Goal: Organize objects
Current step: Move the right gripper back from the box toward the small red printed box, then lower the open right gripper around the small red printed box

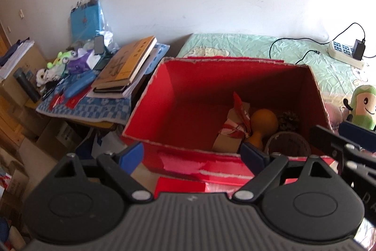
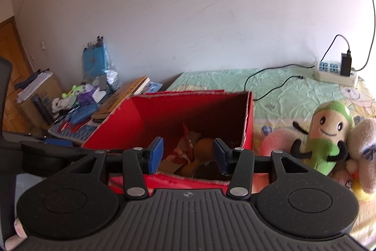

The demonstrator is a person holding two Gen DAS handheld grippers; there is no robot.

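An open red cardboard box (image 1: 188,91) stands on the bed in front of both grippers. In its right half lie an orange gourd-shaped thing (image 1: 264,121), a pine cone (image 1: 289,120), a small carton tied with red-and-white ribbon (image 1: 231,133) and a round dark bowl (image 1: 289,145). My left gripper (image 1: 191,154) is open over the box's near wall, with nothing between its blue pads. My right gripper (image 2: 188,154) is open too, nothing gripped, just short of the same box (image 2: 159,114). A green plush doll (image 2: 326,133) sits to the right of the box.
To the left, a low table under a blue checked cloth (image 1: 94,109) holds stacked books (image 1: 127,62), a blue case and small plush toys. A power strip (image 1: 345,53) with a charger and cable lies on the green bedspread (image 1: 246,46). More soft toys (image 2: 362,145) crowd beside the green doll.
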